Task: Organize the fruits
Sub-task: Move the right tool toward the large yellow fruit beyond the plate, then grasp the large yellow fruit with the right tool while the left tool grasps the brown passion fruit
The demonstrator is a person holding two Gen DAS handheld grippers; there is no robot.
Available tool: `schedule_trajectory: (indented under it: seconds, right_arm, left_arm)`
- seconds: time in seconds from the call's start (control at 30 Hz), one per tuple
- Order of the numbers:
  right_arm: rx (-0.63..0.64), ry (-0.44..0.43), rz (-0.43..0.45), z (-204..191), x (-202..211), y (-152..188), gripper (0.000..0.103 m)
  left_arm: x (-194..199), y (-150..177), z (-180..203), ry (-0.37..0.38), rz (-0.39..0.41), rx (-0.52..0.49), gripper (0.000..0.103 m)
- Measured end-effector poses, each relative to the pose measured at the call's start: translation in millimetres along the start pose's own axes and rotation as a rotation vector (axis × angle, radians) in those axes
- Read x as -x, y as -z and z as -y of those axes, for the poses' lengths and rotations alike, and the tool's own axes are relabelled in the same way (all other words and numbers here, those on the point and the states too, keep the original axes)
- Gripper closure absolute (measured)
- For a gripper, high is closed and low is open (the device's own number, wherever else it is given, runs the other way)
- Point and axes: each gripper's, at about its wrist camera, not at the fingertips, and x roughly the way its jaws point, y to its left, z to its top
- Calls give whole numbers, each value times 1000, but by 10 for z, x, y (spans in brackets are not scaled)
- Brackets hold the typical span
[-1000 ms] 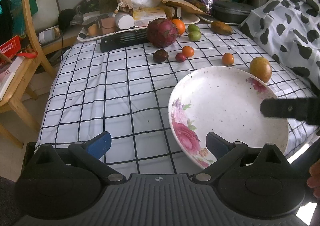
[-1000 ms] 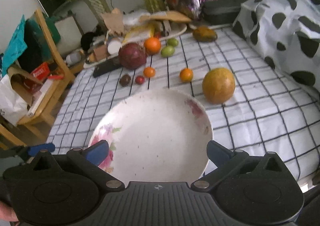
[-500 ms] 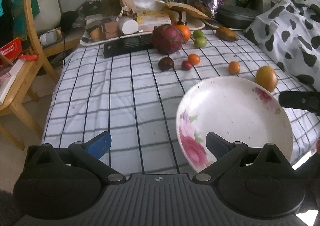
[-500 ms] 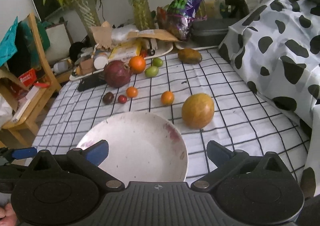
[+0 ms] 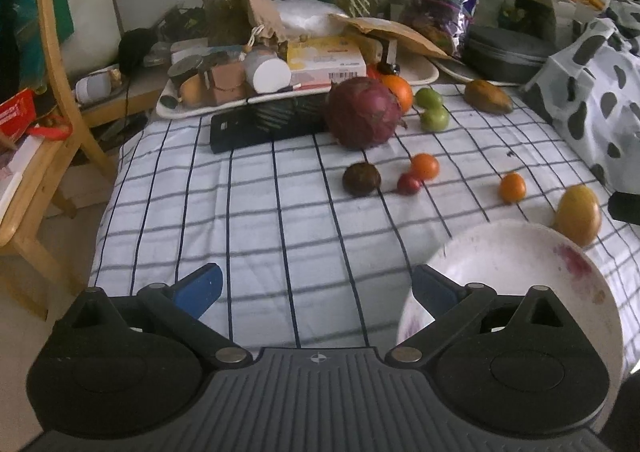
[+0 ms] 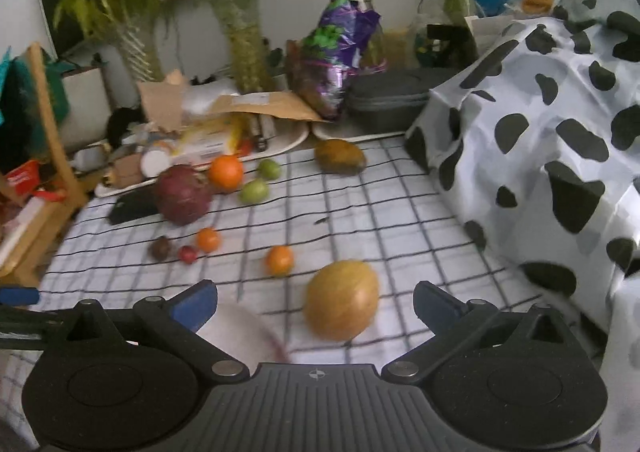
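Fruit lies on the checked tablecloth point(image 5: 248, 220): a big dark-red fruit point(image 5: 363, 113), an orange point(image 5: 397, 90), two green fruits point(image 5: 434, 118), a brown mango point(image 5: 488, 96), small orange fruits point(image 5: 425, 166) point(image 5: 512, 187), a small red one point(image 5: 409, 183), a dark one point(image 5: 361, 179) and a yellow mango point(image 5: 579, 215) point(image 6: 342, 299). The white flowered plate point(image 5: 520, 272) sits at the near right. My left gripper point(image 5: 316, 288) is open above the cloth. My right gripper point(image 6: 316, 298) is open, with the yellow mango just ahead between its fingers.
A cluttered tray point(image 5: 224, 108) and a black slab point(image 5: 264, 128) stand at the back. A cow-print cover point(image 6: 540, 156) rises on the right. A wooden chair point(image 5: 44, 92) stands left of the table. Plants point(image 6: 240, 32) and a grey case point(image 6: 396, 100) line the far edge.
Both grippers have drawn back and tilted up. The plate has slid toward the lower edge of both views, and more of the table's far end shows. Both stay open.
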Motion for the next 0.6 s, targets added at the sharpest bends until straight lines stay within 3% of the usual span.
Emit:
schedule_trajectory:
  seconds: [0.2, 0.4, 0.6]
  right_arm:
    - [-8, 87, -126, 109, -398, -115, 0]
    - [-16, 35, -232, 102, -668, -138, 1]
    - [-46, 9, -265, 95, -855, -190, 20]
  left_arm:
    - [-174, -201, 2, 57, 9, -34, 1]
    - [-383, -349, 0, 87, -14, -56, 1]
    - [-533, -426, -27, 95, -30, -63, 1]
